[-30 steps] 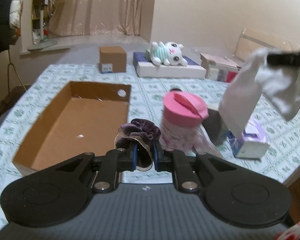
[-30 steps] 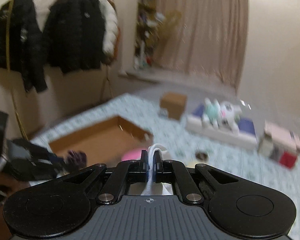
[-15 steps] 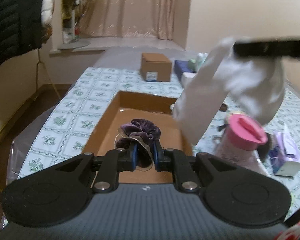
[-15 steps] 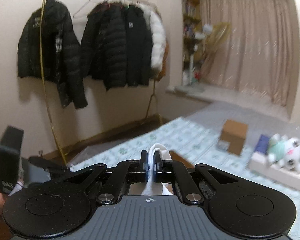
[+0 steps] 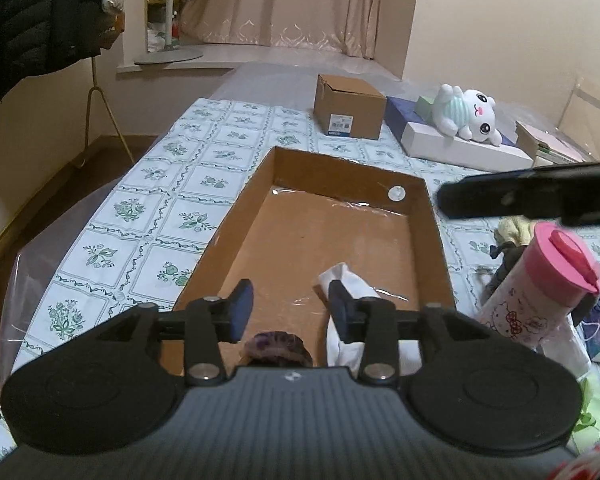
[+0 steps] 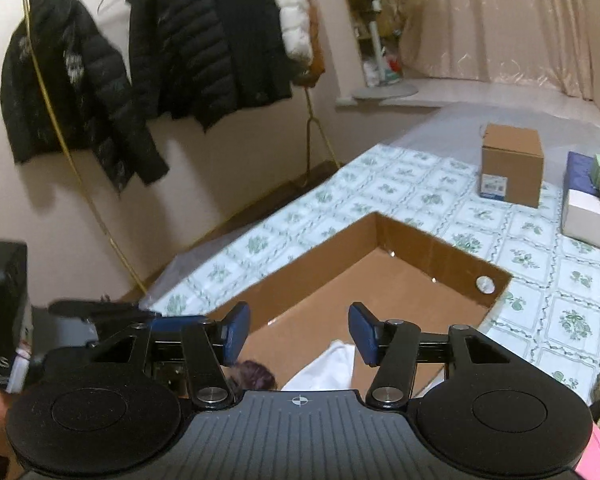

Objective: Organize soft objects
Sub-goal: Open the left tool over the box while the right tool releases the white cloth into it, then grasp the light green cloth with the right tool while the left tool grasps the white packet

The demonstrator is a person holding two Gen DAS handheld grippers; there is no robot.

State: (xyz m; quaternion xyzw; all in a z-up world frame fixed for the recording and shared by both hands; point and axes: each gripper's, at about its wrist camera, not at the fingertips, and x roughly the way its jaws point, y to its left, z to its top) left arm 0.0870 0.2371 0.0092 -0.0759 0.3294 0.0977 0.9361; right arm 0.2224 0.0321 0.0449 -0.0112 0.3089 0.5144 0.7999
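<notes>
An open, shallow cardboard box [image 5: 434, 236] lies on the patterned tablecloth. A purple scrunchie [image 5: 277, 346] and a white sock [image 5: 350, 280] lie in the box's near end. My left gripper [image 5: 288, 308] is open and empty just above them. My right gripper [image 6: 298, 330] is open and empty above the same box [image 6: 380, 236]; the scrunchie [image 6: 256, 374] and the sock [image 6: 330, 366] show below it. The right gripper also shows from the side in the left wrist view [image 5: 528, 198].
A pink-lidded bottle [image 5: 540, 288] and other soft items [image 5: 512, 232] stand right of the box. A small closed carton [image 5: 348, 106] and a white plush toy [image 5: 466, 114] on flat boxes stand behind. Dark coats [image 6: 180, 40] hang left of the table.
Both grippers moved over the box and opened. The scrunchie left the left gripper and the white sock left the right gripper; both now lie in the box.
</notes>
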